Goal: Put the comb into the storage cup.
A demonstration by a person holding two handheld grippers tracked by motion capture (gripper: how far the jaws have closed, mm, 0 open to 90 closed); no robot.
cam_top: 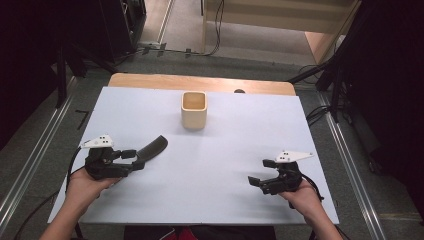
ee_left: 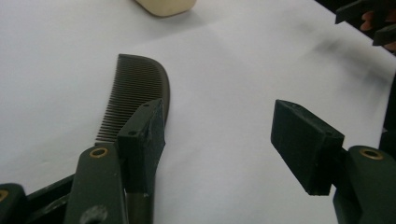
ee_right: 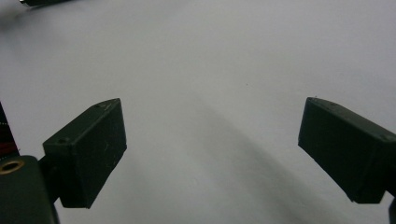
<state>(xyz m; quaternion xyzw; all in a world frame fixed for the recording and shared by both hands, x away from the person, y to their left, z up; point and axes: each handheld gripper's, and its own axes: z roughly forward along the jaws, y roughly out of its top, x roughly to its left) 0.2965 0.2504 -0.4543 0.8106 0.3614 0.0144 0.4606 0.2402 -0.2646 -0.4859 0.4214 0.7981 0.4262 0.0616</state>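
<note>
1. High view: the dark curved plastic comb [cam_top: 152, 148] lies on the white table sheet [cam_top: 215, 165], just ahead of the left gripper [cam_top: 131, 159], its long axis slanting away towards the cream square cup [cam_top: 193, 110].
2. Left gripper view: jaws stand apart, gripping nothing; the comb [ee_left: 140, 93] lies beside one pad.
3. The right gripper [cam_top: 259, 172], jaws apart and empty, sits well away from the comb.
</note>
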